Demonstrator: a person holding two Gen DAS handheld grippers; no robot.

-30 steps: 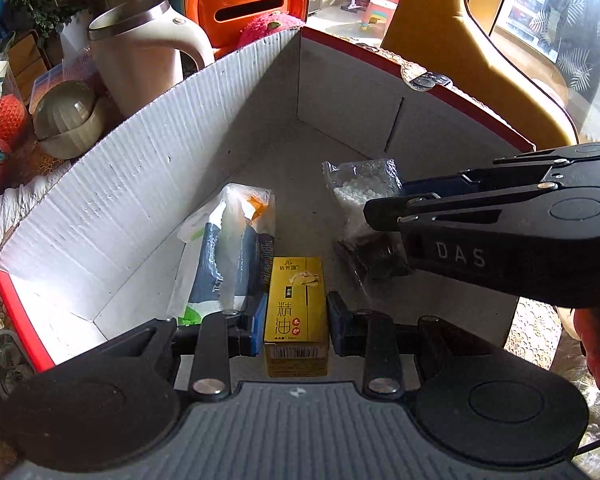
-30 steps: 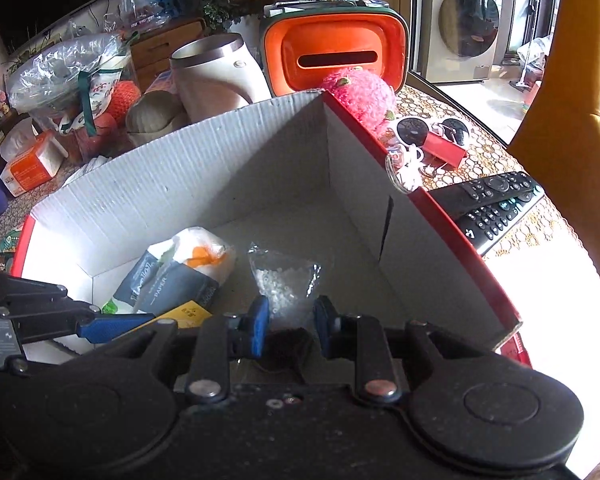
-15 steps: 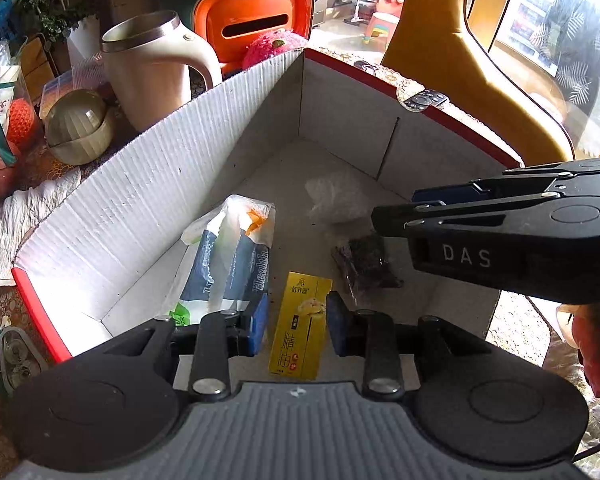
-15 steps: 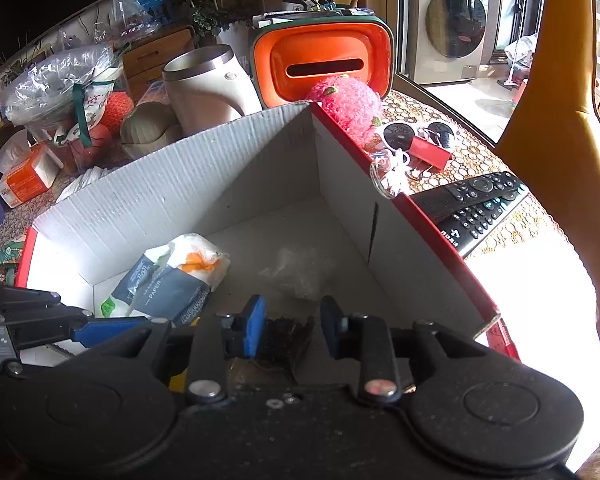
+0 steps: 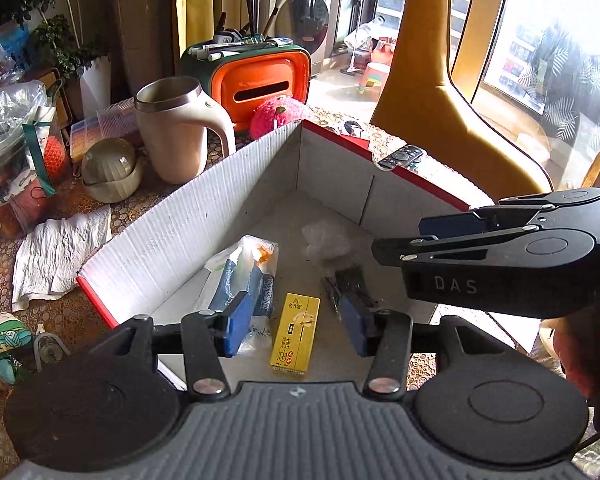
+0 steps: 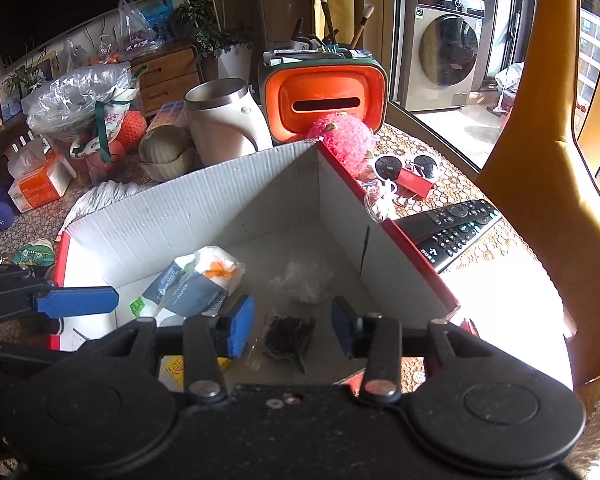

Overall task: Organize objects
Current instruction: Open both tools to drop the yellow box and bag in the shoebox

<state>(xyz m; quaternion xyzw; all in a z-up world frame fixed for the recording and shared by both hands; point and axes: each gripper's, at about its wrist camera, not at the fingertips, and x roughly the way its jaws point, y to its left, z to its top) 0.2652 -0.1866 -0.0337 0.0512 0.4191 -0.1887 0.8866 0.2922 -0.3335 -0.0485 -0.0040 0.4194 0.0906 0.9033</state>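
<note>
A white cardboard box with red rims [image 5: 172, 236] [image 6: 188, 208] holds a tissue pack [image 5: 244, 276] [image 6: 192, 284], a yellow carton [image 5: 296, 330], a clear bag of white bits [image 5: 326, 236] [image 6: 302, 280] and a small dark packet [image 5: 350, 284] [image 6: 290, 334]. My left gripper [image 5: 298, 320] is open and empty above the yellow carton. My right gripper [image 6: 292, 332] is open and empty above the dark packet; it shows from the side in the left wrist view [image 5: 488, 260].
A cream kettle [image 5: 176, 128] [image 6: 224, 120], an orange case [image 5: 260, 80] [image 6: 324, 96], a pink plush [image 6: 340, 144] and bowls [image 5: 110, 172] stand behind the box. Remote controls [image 6: 452, 228], sunglasses [image 6: 404, 166] lie right of it. A yellow chair [image 5: 440, 92] stands at right.
Both grippers opened wider and lifted back from the box. The yellow carton and the dark packet were let go and now lie on the box floor.
</note>
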